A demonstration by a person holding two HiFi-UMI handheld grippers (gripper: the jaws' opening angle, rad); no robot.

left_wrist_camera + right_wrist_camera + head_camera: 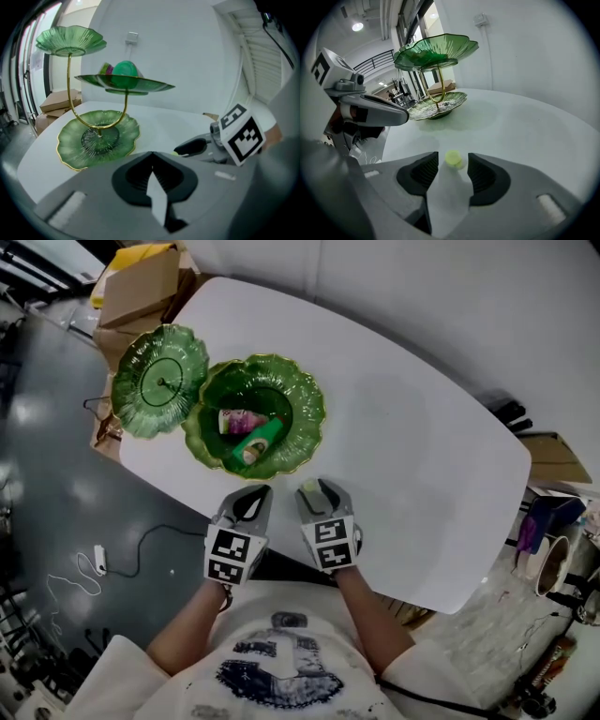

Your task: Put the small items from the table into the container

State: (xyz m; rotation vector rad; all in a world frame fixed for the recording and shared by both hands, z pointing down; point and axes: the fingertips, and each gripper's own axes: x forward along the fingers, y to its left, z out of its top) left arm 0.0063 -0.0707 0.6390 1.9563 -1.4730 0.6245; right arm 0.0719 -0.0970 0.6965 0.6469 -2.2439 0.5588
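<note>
I'm on the pick-up step: a small yellow-green round piece (453, 159) lies on the white table (525, 136) right between the jaws of my right gripper (453, 165). Those jaws stand apart, one on either side of it, and neither pad seems to press on it. My left gripper (151, 164) is closed on nothing, just beside the right one. The green tiered dish stand (454, 49) stands ahead of both sets of jaws, with a green bottle (258, 442) lying in one tier. Next, I judge, I should close squarely on the piece, which looks small enough to squirt out, then lift it forward to a dish
</note>
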